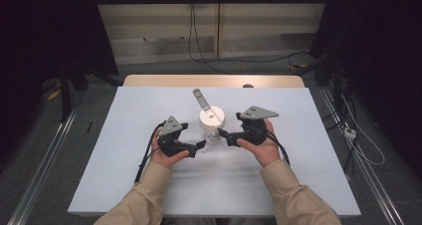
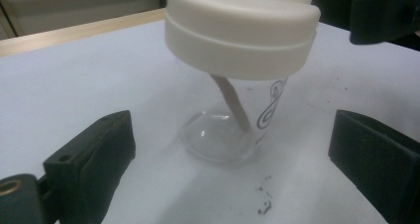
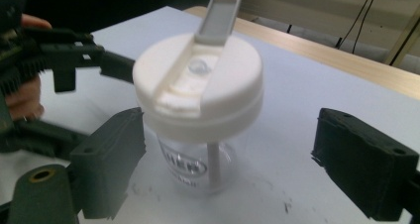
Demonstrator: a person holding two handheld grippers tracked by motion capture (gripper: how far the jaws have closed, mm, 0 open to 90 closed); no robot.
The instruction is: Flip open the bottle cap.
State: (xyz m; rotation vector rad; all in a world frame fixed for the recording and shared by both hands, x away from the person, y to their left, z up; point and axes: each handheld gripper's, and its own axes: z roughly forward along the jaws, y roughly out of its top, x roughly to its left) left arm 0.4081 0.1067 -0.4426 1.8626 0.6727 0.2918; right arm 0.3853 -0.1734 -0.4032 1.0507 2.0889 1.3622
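We hold a claw on either side of the clear cup [image 1: 212, 130], which stands upright mid-bench with its white lid [image 1: 212, 117] seated and the grey flip spout [image 1: 201, 99] raised. The left claw [image 1: 200, 146] gapes wide, gripping nothing; the right claw [image 1: 224, 135] likewise stands open and empty. We judge the cup set down and released, with only withdrawing left. The bench [image 1: 124, 160] is white-topped; dark curtains and cables [image 1: 209, 56] ring the grey floor.

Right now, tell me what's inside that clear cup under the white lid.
Inside the clear cup a pale straw slants from the white lid to the bottom. No liquid is visible. The lid covers the straw's upper end.
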